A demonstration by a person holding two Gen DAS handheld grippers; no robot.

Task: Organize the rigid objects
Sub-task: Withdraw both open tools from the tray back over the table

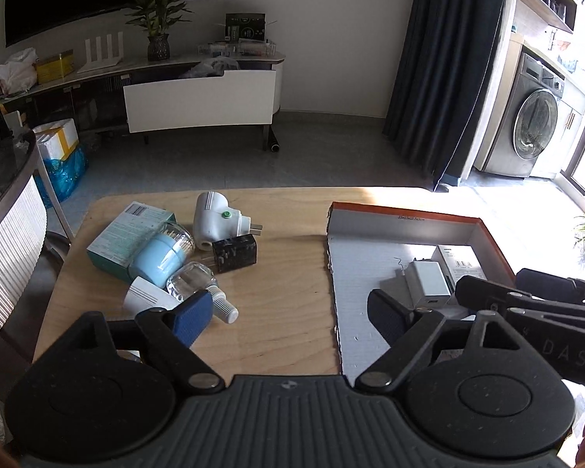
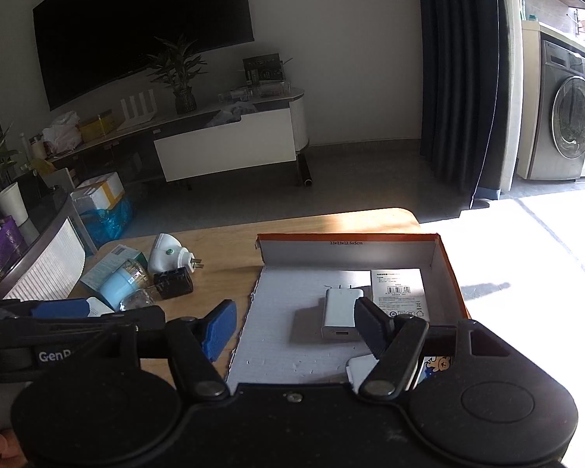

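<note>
A shallow orange-rimmed cardboard box (image 1: 405,214) lies on the right of the wooden table (image 1: 284,273). Inside it rest a white charger (image 2: 341,312) and a flat white packet with a barcode (image 2: 399,292). My right gripper (image 2: 296,329) hovers over the box's near end, open, its right pad just beside the charger without pressing it. My left gripper (image 1: 290,319) is open and empty above the table, at the box's left edge. To its left lie a black charger (image 1: 234,251), a white plug-in device (image 1: 214,220), a clear bottle (image 1: 199,284), a light-blue jar (image 1: 162,255) and a teal carton (image 1: 126,234).
A white cup (image 1: 148,298) lies by the bottle. A card with a cartoon print (image 2: 435,364) sits in the box's near corner. A ribbed counter (image 1: 7,241) stands left of the table. A TV stand, a dark curtain and a washing machine are farther off.
</note>
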